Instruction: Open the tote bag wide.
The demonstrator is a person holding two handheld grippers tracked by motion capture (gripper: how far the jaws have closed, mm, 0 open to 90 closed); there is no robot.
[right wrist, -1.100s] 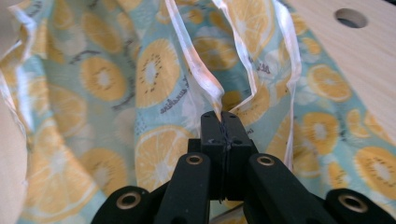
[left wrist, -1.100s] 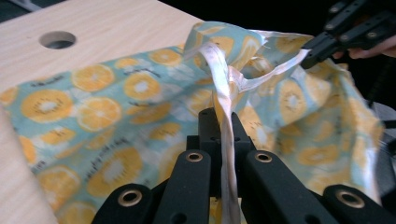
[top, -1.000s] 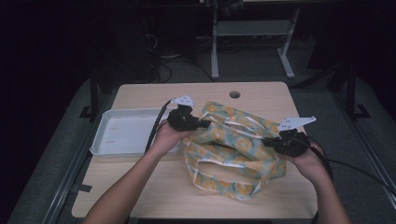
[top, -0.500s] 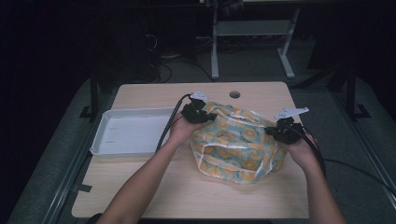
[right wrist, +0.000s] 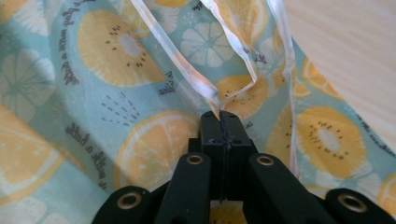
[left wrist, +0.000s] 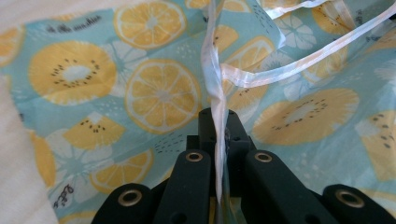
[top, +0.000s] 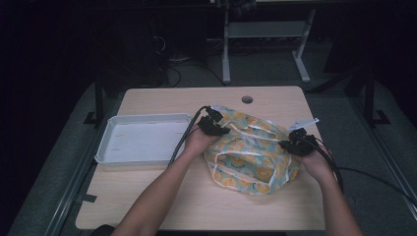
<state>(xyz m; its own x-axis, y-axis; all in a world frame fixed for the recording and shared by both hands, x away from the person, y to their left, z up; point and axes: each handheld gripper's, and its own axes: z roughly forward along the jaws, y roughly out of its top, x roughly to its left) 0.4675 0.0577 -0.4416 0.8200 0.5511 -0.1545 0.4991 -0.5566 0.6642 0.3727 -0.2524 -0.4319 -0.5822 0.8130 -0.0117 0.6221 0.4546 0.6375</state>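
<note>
While the fruit-print cloth (top: 251, 152) lies spread at table centre, we see the left gripper (top: 212, 126) clamped on its white-edged hem at ten o'clock and the right gripper (top: 295, 146) likewise at three o'clock.

A light wooden table (top: 162, 196) stood in a dark room, with a small round hole (top: 247, 99) near its far edge. On its left part lay a white tray (top: 142, 141). Just right of the tray, a fruit-printed teal cloth (top: 251, 152) with pale trim lay bunched on the tabletop. The left gripper (top: 212, 125) sat at the cloth's near-left edge, and the right gripper (top: 296, 144) at its right edge, each held by a hand whose forearm reached in from below. Black cables trailed from both.
</note>
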